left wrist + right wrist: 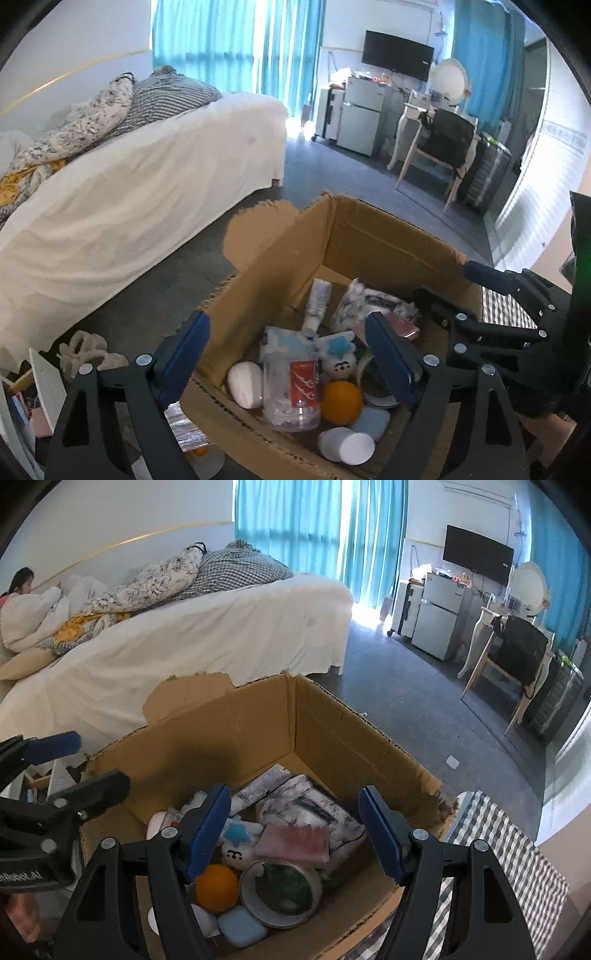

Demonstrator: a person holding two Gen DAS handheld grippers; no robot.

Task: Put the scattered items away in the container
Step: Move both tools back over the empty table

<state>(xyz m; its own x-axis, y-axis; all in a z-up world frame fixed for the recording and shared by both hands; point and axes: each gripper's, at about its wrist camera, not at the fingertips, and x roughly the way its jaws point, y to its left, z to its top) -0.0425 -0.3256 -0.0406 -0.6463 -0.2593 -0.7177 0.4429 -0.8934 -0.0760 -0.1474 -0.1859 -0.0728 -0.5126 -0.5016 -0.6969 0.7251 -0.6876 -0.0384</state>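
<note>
Cardboard box (369,236), filled; both claws above it, empty.
Left claw (288,358) and right claw (295,834): jaws apart, nothing held. Orange (217,887), tape roll (280,893), jar (291,391) inside box. Probably complete; lift straight up, clear of the box walls.

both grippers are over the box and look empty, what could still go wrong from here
1. The cardboard box is crowded: the orange, tape roll and clear jar lie packed together, so dropping more in may make the round orange roll or bury small things.
2. The box rim is torn; a jaw lowered carelessly could catch the ragged edge.
3. The left gripper and right gripper, jaws open, hover close side by side and could bump.
</note>
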